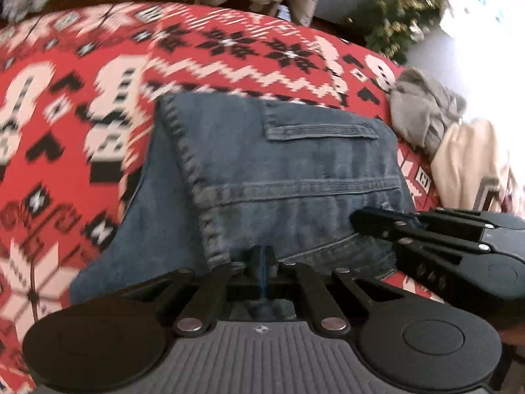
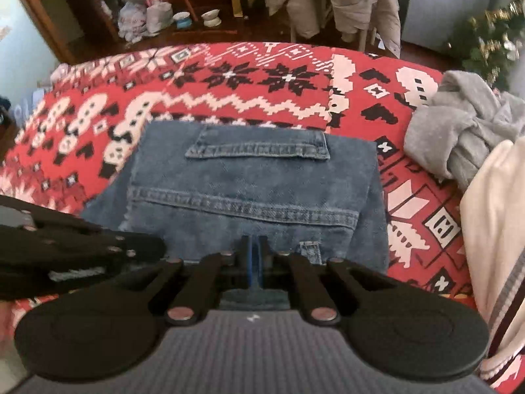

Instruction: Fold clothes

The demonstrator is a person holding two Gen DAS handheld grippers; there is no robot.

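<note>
Nearest the right wrist camera, the right gripper (image 2: pixel 254 259) has its jaws pressed together on the near edge of the jeans (image 2: pixel 256 184). Beside it, the left gripper (image 1: pixel 264 262) is likewise clamped tight on the same denim edge, close to a thick stitched seam. Beyond both, the jeans lie folded on a red patterned blanket (image 2: pixel 262 75), a flapped pocket (image 2: pixel 259 147) facing up. Off to the right, on the blanket's edge, sit a crumpled grey garment (image 2: pixel 466 131) and a cream garment (image 2: pixel 492 229). Farther back stand pale hanging clothes (image 2: pixel 328 0) and a tinselled tree (image 2: pixel 492 39).
</note>
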